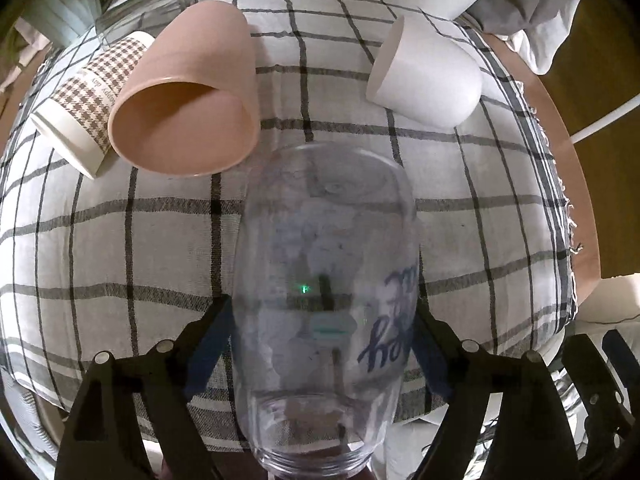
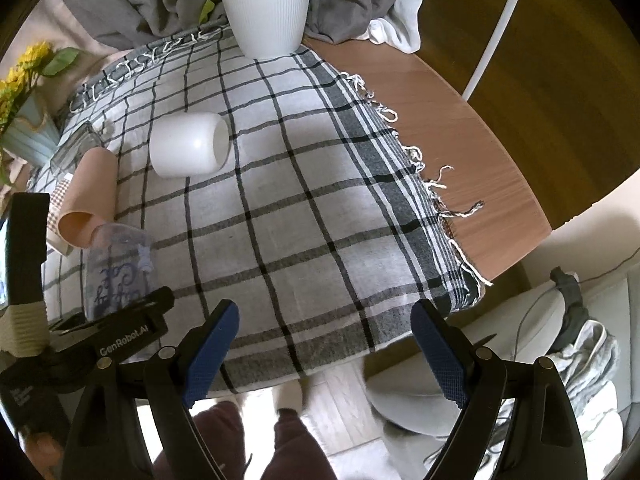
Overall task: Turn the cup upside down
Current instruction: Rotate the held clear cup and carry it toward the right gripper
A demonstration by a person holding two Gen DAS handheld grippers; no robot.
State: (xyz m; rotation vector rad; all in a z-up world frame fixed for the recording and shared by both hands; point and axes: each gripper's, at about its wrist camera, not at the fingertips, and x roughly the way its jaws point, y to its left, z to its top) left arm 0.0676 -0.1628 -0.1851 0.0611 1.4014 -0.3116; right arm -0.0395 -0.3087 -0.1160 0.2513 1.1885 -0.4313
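A clear plastic cup with blue script lettering sits between the blue pads of my left gripper. The pads press its sides, so the gripper is shut on it. Its thick base points toward the camera and its far end points at the checked cloth. In the right wrist view the same cup shows at the left, held by the left gripper's black fingers. My right gripper is open and empty above the cloth's near edge.
A pink cup, a houndstooth paper cup, a glass and a white cup lie on their sides on the cloth. A white plant pot stands at the back. Bare wooden table lies to the right.
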